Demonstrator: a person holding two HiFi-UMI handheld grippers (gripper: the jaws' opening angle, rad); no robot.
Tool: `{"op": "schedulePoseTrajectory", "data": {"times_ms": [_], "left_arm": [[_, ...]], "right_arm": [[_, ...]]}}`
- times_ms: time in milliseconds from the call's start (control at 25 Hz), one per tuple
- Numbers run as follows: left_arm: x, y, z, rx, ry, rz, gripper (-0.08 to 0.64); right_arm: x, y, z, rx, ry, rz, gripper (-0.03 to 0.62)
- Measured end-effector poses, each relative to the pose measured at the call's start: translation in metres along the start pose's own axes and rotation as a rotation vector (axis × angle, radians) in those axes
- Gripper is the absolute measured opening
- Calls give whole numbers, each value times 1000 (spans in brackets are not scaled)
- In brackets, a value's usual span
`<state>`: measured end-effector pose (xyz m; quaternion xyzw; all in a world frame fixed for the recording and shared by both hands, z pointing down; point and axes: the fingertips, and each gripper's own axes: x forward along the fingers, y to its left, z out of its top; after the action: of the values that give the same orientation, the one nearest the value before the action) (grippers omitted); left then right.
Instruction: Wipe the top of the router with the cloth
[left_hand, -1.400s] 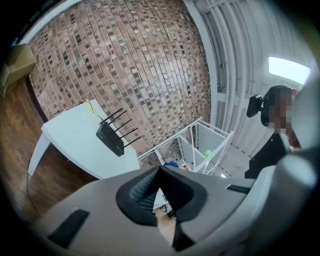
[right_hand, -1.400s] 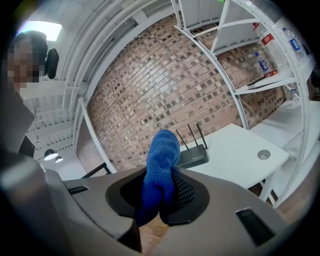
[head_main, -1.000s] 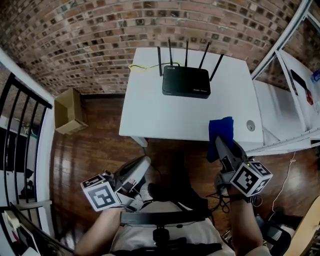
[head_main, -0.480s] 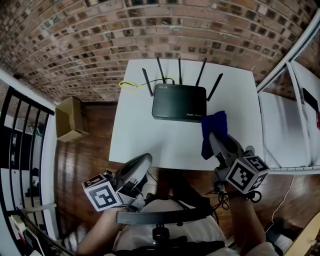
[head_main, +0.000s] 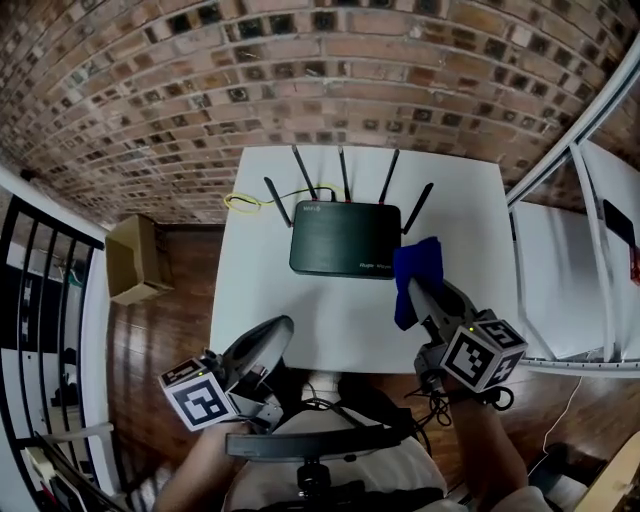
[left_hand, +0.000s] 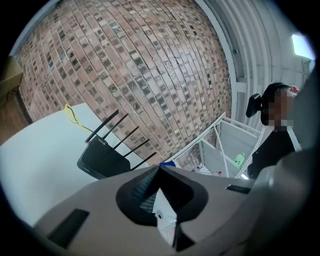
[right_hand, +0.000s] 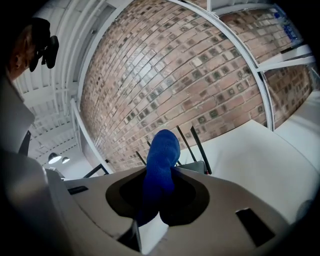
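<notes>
While right gripper (head_main: 418, 295) pinches blue cloth (head_main: 413, 262) just beside router (head_main: 343, 238), left gripper (head_main: 272, 332) jaws closed, empty.

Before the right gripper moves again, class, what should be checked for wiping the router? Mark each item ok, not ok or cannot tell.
1. Blue cloth clamped in the right gripper jaws: ok.
2. Black five-antenna router lying flat on the white table: ok.
3. Router top free of other things: ok.
4. Cloth over the router top: not ok, it hangs at the router's right corner.
5. Left gripper jaws together, empty, short of the router: ok.
</notes>
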<state>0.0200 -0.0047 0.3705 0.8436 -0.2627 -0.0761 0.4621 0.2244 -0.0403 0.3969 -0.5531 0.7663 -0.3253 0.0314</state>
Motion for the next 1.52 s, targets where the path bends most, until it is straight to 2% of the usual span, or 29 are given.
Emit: {"op": "schedulePoseTrajectory", "data": {"times_ms": [320,760,880,1240,1440,1520], "left_arm": [[-11,27,34,1,86,-78,18],[-23,54,59,-3,247,-211,18],[-10,53,61,8,261,-227,18],[44,56,52,7,265,-165,18],[67,54,43,5,278,-148,18],[73,52,43,5,275,-150,17]], "right_arm": [[20,-3,-5,11,-64,-178,109],[28,-2,-17,-89,-94,-451,109],[32,-12,-10,-134,-86,-483,109],[67,-70,36,-259,-71,-492,109],[76,-75,84,-456,-144,-499,109],[81,-77,91,-521,-155,-506,109]]}}
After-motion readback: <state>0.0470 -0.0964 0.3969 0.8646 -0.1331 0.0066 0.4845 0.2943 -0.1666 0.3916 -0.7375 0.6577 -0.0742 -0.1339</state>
